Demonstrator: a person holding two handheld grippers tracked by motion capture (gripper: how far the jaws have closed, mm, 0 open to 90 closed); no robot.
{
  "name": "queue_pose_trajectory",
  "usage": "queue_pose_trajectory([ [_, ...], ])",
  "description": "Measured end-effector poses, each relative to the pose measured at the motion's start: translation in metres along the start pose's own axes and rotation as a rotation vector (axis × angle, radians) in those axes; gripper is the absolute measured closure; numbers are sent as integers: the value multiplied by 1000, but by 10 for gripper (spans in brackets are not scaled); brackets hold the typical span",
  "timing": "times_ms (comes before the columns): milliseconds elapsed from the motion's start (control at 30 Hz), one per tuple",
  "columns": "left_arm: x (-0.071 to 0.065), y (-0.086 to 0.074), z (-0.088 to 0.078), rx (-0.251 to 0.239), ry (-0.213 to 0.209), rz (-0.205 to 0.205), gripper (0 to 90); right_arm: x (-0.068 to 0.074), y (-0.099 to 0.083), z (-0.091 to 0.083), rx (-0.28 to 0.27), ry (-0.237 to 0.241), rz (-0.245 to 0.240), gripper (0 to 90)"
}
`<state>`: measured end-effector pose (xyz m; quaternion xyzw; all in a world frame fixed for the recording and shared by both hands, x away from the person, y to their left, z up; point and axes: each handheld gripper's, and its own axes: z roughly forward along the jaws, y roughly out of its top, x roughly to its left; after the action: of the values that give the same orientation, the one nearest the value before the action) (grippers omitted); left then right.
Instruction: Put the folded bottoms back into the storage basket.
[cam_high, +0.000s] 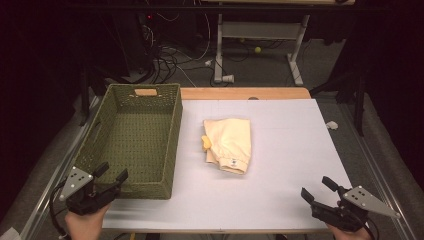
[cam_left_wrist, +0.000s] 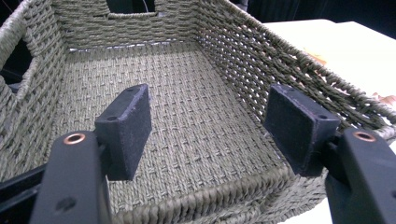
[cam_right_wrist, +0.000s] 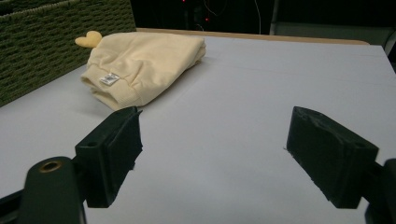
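Note:
A folded pale yellow garment (cam_high: 229, 144) with a small white label lies on the white table, right of a green woven basket (cam_high: 131, 181). In the right gripper view the garment (cam_right_wrist: 140, 67) lies ahead and to the left. My left gripper (cam_high: 111, 173) hovers open at the basket's near left corner; its jaws frame the empty basket floor (cam_left_wrist: 205, 112). My right gripper (cam_high: 316, 189) rests open near the table's front right, nothing between its jaws (cam_right_wrist: 212, 156).
The white table top (cam_high: 285, 150) spreads between the garment and the right gripper. A wooden strip (cam_high: 245, 93) edges the far side. Beyond stand a desk frame (cam_high: 260, 45) and floor cables. The basket wall (cam_right_wrist: 56, 42) stands left of the garment.

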<state>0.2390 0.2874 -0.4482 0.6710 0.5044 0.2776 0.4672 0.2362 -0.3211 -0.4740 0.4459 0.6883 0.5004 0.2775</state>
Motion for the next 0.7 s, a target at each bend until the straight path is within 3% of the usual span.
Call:
queue_pose_trajectory([
  [433, -13, 5, 5, -4, -12, 43, 302, 0, 0, 1, 6, 9, -9, 188],
  [700, -17, 7, 8, -9, -32, 29, 302, 0, 0, 1, 5, 9, -10, 190],
])
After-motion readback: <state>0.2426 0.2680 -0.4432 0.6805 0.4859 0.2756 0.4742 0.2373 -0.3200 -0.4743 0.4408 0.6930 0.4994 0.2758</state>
